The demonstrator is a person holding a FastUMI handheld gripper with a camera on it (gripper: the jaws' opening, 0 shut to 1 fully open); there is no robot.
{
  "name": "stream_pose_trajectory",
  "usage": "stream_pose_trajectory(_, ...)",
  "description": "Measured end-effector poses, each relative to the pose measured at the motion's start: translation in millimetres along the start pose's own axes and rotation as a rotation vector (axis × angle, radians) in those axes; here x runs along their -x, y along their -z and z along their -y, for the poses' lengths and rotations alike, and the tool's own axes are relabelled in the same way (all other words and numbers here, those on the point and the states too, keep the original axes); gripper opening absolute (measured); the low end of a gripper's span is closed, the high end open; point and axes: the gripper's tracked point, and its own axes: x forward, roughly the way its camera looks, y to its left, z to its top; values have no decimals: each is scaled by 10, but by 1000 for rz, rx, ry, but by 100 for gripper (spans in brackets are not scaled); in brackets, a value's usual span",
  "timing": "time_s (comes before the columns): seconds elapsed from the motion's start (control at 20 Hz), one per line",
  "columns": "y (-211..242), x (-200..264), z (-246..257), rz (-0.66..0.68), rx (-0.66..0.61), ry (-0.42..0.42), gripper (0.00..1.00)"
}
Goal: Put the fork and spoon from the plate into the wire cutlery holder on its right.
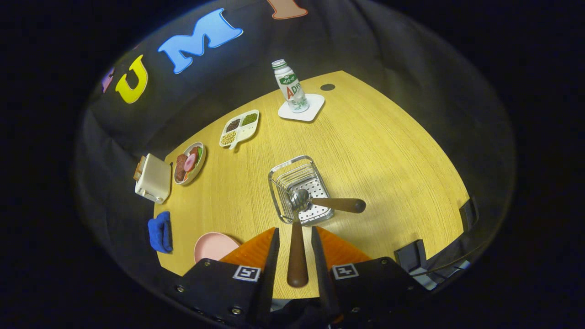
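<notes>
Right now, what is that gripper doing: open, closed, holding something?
Gripper: fingers apart, with a wooden-handled utensil between them, its metal end in the wire cutlery holder. Whether both fingers press on it cannot be told.

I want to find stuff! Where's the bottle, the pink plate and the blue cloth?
bottle (291, 89), gripper view, on its label, standing on the white coaster.
pink plate (214, 246), gripper view, on its bare surface, left of the fingers.
blue cloth (160, 232), gripper view, on its middle, at the table edge.

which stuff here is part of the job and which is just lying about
Job: wire holder; one utensil already leaning in it; second utensil between the gripper fingers, head at the holder; pink plate.

Lying about: bottle on coaster, divided dish, food plate, toaster, blue cloth.
</notes>
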Motion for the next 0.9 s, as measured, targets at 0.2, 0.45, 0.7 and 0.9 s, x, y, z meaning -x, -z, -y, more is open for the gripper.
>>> stream_pose_trajectory(0.2, -109, 125, -31, 71, 15, 1, 68)
stream_pose_trajectory(0.45, -334, 323, -93, 176, 65, 20, 68)
stream_pose_trajectory(0.7, -545, 529, -375, 270, 130, -10, 68)
stream_pose_trajectory(0.9, -636, 651, -661, 321, 170, -53, 68)
